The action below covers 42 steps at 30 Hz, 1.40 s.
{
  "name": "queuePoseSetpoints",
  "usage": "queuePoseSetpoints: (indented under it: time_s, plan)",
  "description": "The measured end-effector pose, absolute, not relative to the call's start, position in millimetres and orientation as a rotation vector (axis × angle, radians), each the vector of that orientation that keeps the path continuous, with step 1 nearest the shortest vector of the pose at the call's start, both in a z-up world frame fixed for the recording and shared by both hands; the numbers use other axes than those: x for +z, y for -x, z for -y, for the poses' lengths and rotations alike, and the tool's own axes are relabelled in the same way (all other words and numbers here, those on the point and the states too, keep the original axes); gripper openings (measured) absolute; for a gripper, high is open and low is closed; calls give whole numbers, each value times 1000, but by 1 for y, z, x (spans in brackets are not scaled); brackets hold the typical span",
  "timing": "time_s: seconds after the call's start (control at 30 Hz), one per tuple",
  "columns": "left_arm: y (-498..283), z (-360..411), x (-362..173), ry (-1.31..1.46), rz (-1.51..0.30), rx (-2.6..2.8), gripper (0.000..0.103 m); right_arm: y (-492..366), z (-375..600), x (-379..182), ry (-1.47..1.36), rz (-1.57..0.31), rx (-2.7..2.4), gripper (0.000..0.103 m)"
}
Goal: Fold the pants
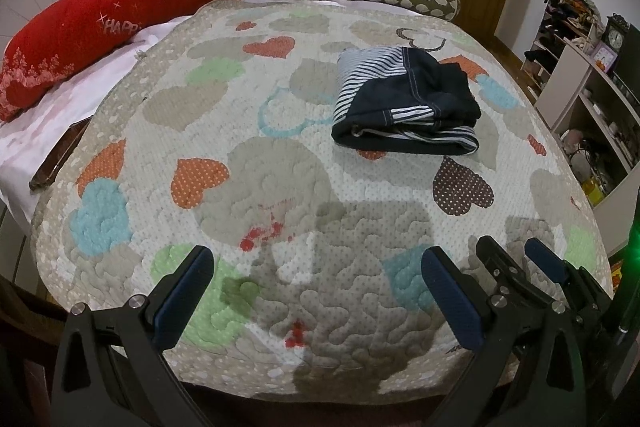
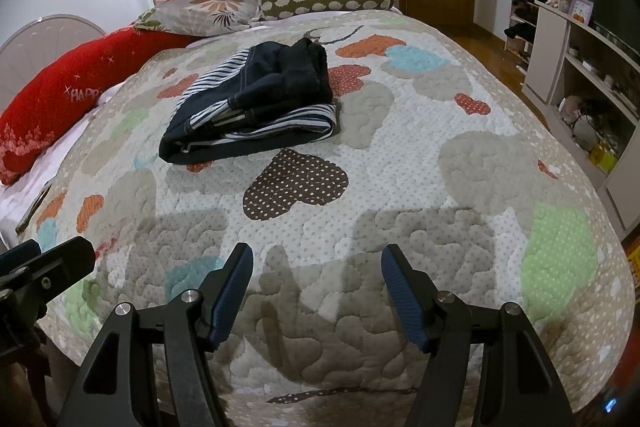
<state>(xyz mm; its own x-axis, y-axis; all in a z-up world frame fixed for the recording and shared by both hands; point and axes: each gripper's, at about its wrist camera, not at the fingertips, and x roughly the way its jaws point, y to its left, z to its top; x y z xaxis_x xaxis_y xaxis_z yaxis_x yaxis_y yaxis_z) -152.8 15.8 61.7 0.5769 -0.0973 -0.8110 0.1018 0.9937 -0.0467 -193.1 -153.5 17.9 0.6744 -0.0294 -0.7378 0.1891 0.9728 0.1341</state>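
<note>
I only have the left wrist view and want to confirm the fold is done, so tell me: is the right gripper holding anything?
Observer: No. The right gripper is open, with nothing between its fingers, over the quilt.
Operator: Are the pants clear of it?
Observer: Yes. The folded pants lie apart from it, with a brown dotted heart patch between them.
Operator: Anything to its right?
Observer: Only a green patch near the quilt's edge.

pants [image 1: 404,103] folded on quilt [image 1: 248,155] | left claw [image 1: 320,291] spread, empty
</note>
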Motion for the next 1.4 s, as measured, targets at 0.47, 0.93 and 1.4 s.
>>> queuePoseSetpoints:
  time_s: [0.47, 0.93, 1.4]
  plan:
    - [150, -16, 58, 2, -969, -119, 103, 193, 153, 18, -195, -827, -122, 71]
    - [150, -16, 57, 3, -971, -118, 103, 191, 153, 16, -184, -836, -116, 72]
    - [147, -18, 49, 17, -996, -123, 103, 191, 148, 15, -151, -826, -101, 73]
